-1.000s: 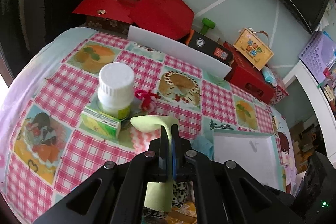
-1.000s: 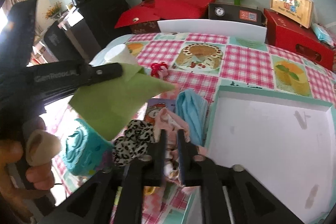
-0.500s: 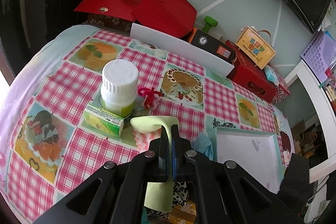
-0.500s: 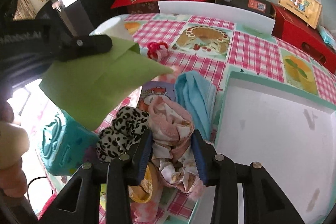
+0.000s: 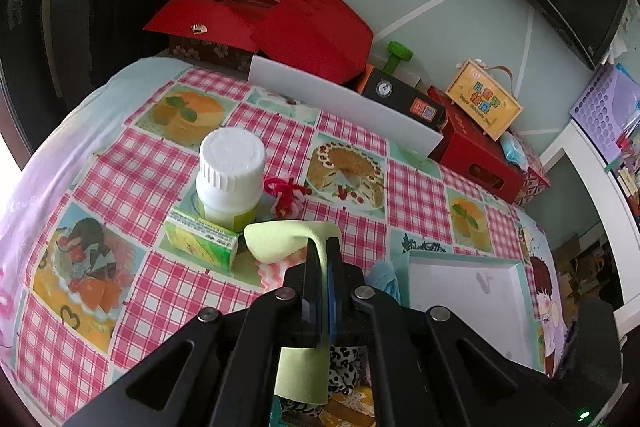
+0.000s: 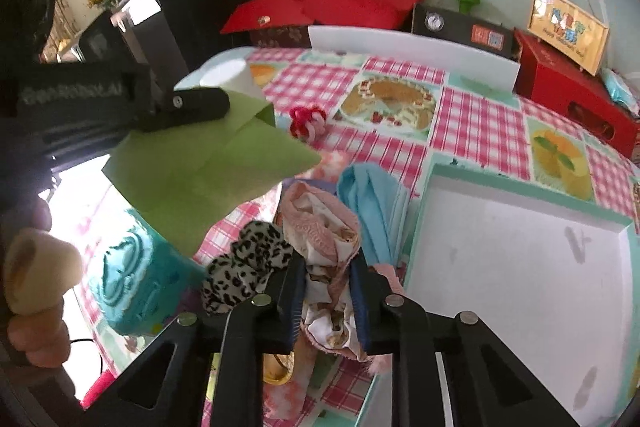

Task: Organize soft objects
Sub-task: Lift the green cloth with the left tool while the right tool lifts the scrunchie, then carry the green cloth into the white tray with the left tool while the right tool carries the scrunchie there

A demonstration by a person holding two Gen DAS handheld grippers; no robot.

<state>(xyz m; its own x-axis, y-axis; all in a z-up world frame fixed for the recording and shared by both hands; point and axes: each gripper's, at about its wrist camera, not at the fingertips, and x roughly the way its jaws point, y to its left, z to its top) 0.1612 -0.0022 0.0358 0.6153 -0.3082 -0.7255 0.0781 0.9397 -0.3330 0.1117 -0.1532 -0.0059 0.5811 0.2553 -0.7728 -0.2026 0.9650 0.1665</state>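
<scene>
My left gripper (image 5: 323, 247) is shut on a light green cloth (image 5: 280, 235) and holds it above the table; the cloth also shows in the right wrist view (image 6: 216, 179), hanging from the left gripper (image 6: 218, 105). My right gripper (image 6: 326, 267) is closed around a pink and cream floral cloth (image 6: 320, 223) lifted from a pile. A leopard-print cloth (image 6: 248, 259) lies left of it and a blue cloth (image 6: 376, 203) right of it. A white tray with a teal rim (image 6: 436, 171) sits at the right, also in the left wrist view (image 5: 404, 259).
A white-capped bottle (image 5: 232, 171), a green carton (image 5: 200, 241) and a red hair tie (image 5: 286, 193) stand on the checked tablecloth. A teal tissue pack (image 6: 128, 279) lies at the left. Red boxes (image 5: 280, 27) and a white board (image 5: 344, 103) line the back.
My right gripper moved forward over the floral cloth, closed on it and raised it. The left gripper keeps holding the green cloth, nearly still.
</scene>
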